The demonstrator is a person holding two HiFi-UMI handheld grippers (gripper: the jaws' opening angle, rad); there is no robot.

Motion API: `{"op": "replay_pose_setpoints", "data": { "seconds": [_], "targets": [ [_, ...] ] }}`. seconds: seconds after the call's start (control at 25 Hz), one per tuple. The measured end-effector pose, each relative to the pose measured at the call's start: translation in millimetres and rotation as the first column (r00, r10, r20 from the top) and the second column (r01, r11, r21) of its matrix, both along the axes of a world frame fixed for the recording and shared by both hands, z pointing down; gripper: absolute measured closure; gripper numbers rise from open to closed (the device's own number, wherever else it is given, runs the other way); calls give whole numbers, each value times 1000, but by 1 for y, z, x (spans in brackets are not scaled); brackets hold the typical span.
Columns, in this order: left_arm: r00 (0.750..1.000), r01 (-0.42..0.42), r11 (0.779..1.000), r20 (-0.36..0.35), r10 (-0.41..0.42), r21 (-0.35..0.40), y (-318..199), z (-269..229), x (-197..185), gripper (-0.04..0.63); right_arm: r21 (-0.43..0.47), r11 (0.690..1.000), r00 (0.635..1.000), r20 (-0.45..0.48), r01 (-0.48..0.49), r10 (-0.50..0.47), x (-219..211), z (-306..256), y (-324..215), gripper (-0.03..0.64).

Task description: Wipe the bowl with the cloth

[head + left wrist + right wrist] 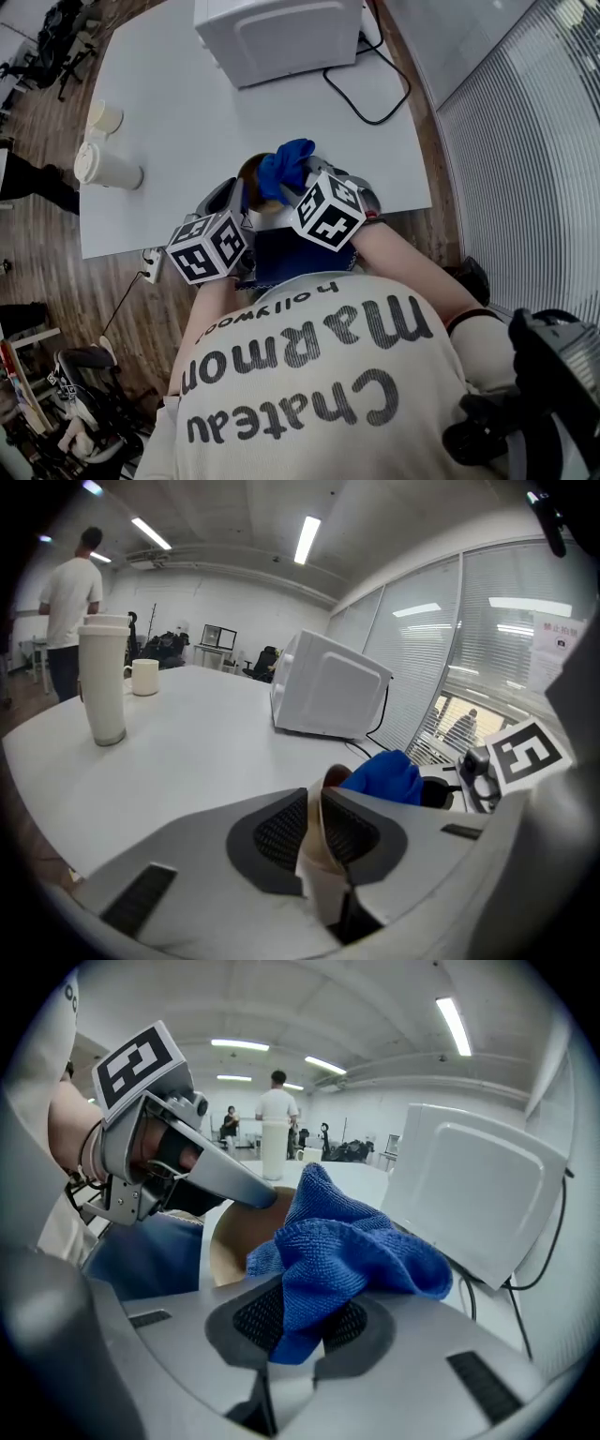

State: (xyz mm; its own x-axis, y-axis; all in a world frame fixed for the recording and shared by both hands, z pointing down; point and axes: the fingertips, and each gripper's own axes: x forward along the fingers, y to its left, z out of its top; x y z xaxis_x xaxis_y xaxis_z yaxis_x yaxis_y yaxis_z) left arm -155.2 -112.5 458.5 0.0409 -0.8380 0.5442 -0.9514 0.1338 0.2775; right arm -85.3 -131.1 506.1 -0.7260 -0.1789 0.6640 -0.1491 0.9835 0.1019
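A brown bowl (pixel 250 172) with a pale outer wall is held at the table's near edge; its rim (pixel 319 841) stands pinched between the pads of my left gripper (pixel 317 829), which is shut on it. My right gripper (pixel 298 1324) is shut on a bunched blue cloth (pixel 349 1246), which lies against the bowl's brown inside (pixel 246 1234). In the head view the cloth (pixel 285 169) covers most of the bowl, between the left gripper's marker cube (pixel 208 247) and the right one's (pixel 328 210). From the left gripper view the cloth (pixel 385 778) shows just beyond the jaws.
A white microwave (pixel 279 34) stands at the table's far side, its black cable (pixel 370 110) looping to the right. A tall white cup (pixel 106 169) and a small mug (pixel 103 117) stand at the far left. A person (pixel 73 597) stands beyond the table. Chairs and gear crowd the floor on the left.
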Motion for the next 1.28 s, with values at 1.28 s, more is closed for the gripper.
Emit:
{"op": "replay_pose_setpoints", "data": {
  "seconds": [1.28],
  "targets": [
    [994, 87, 977, -76, -74, 192, 15, -50, -43, 565, -427, 884, 917, 246, -189, 315, -69, -77, 46, 554]
  ]
}}
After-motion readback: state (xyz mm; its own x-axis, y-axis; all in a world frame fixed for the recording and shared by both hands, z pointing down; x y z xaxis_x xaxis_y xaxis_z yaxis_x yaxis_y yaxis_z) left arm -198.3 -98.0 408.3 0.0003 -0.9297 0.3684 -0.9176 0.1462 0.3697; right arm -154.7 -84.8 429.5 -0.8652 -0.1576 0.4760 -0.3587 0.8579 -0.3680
